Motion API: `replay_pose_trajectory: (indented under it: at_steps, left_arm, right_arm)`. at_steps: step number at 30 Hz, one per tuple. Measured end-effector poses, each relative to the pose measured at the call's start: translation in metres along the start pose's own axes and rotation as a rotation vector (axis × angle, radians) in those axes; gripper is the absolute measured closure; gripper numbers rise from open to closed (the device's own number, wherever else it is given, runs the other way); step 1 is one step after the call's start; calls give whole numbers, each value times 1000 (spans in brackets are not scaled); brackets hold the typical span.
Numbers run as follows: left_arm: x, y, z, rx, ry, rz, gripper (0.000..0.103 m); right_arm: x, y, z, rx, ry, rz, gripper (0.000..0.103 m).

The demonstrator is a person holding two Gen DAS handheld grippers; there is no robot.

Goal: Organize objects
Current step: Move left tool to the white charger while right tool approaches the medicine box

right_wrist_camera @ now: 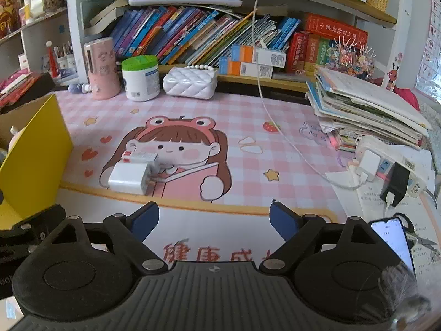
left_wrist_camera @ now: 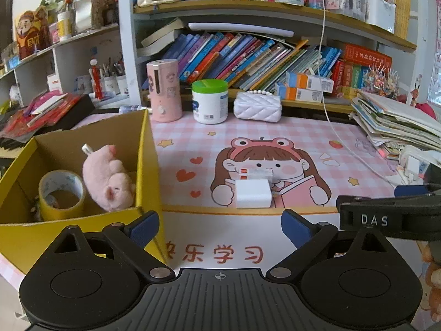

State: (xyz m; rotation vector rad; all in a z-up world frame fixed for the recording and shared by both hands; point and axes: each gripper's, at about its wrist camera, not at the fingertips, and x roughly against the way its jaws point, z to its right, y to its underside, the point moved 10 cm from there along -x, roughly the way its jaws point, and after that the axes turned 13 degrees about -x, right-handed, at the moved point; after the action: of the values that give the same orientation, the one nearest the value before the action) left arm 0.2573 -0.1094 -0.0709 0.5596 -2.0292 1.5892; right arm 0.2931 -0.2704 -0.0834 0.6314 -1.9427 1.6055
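While both rigs hang over the pink checked cartoon mat [left_wrist_camera: 275, 135] on the surface, I see my left hand-held gripper [left_wrist_camera: 220, 227] spread wide w/ nothing between its blue pads. Right hand-held gripper [right_wrist_camera: 214, 220] is likewise wide apart, nothing held. Small white plug-in charger block [left_wrist_camera: 253, 193] lies mid-frame in left view, touching a small white-and-red box [left_wrist_camera: 255, 172] just behind it; in right view both sit left of centre. Yellow cardboard box [left_wrist_camera: 148, 149] fills left side of left view, holding a pink plush pig [left_wrist_camera: 106, 176] beside a roll of yellow tape [left_wrist_camera: 60, 194]. White quilted purse [left_wrist_camera: 257, 107] sits at the back near the green-lidded white tub [left_wrist_camera: 210, 102].
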Motion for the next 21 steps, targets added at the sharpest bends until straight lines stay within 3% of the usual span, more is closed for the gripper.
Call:
replay_pose_trajectory:
  at_steps: [9,21]
  left_arm:
    - [-13,-6,15,-9,12,-8,7]
    - [-36,-13,26,-11,26,-32,10]
  right_arm:
    - [-9,-20,12,11,-3,45,16]
    - [-28,-24,22,4,-13,11,16]
